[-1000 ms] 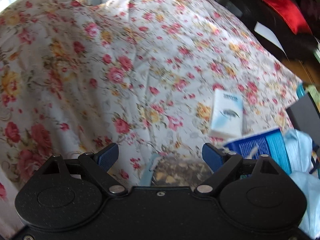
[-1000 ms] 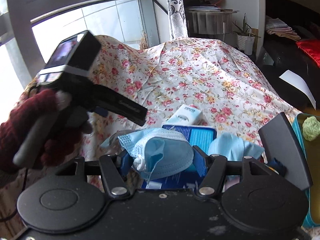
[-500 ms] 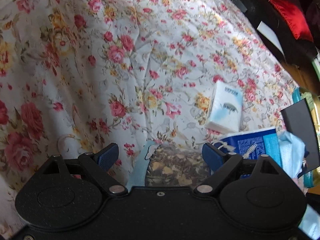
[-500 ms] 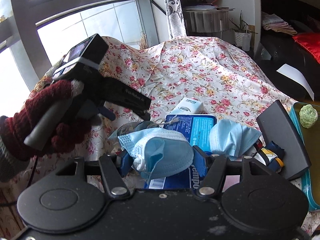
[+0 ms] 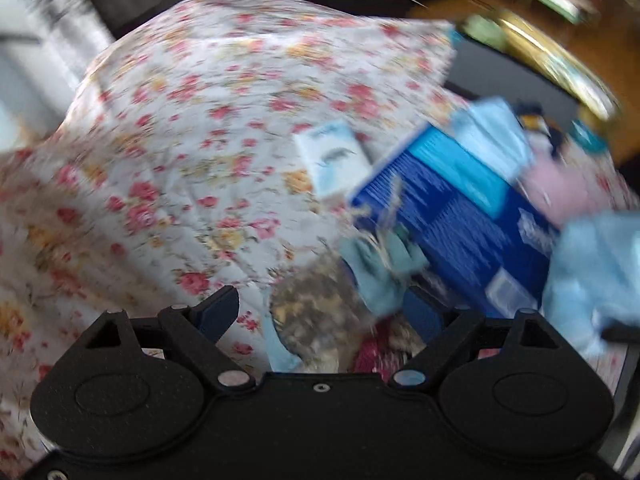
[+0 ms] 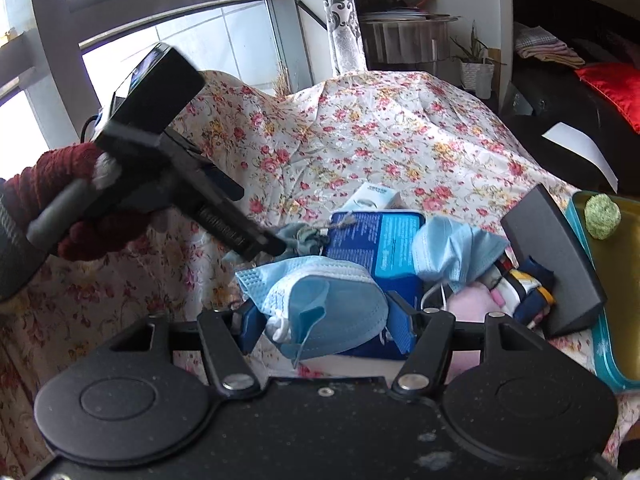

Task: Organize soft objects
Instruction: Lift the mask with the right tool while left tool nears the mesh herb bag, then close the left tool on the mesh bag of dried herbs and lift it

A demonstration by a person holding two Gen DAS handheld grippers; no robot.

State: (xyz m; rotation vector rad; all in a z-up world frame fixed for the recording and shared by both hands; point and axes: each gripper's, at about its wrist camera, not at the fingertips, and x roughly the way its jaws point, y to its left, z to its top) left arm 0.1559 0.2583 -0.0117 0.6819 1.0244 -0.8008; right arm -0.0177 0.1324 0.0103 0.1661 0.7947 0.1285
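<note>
My right gripper [image 6: 324,324] is shut on a light blue face mask [image 6: 320,304] and holds it above the floral cloth [image 6: 360,140]. My left gripper [image 5: 320,312] is open; its view is blurred. A teal-and-brown patterned soft pouch [image 5: 320,312] with a string tie lies between its fingers; it also shows in the right wrist view [image 6: 304,238], at the left gripper's tip [image 6: 276,246]. A second blue mask [image 6: 452,248] lies on a blue box [image 6: 376,248], and a pink soft item [image 6: 468,304] lies beside it.
A small white tissue pack [image 6: 372,196] lies behind the blue box. A dark grey slab [image 6: 556,256] leans at the right, with a striped cloth item [image 6: 524,284] by it. A teal tray [image 6: 608,280] holds a green ball [image 6: 602,216].
My left gripper has swung right and down toward the pouch and the blue box. My right gripper has stayed nearly still with the mask in it.
</note>
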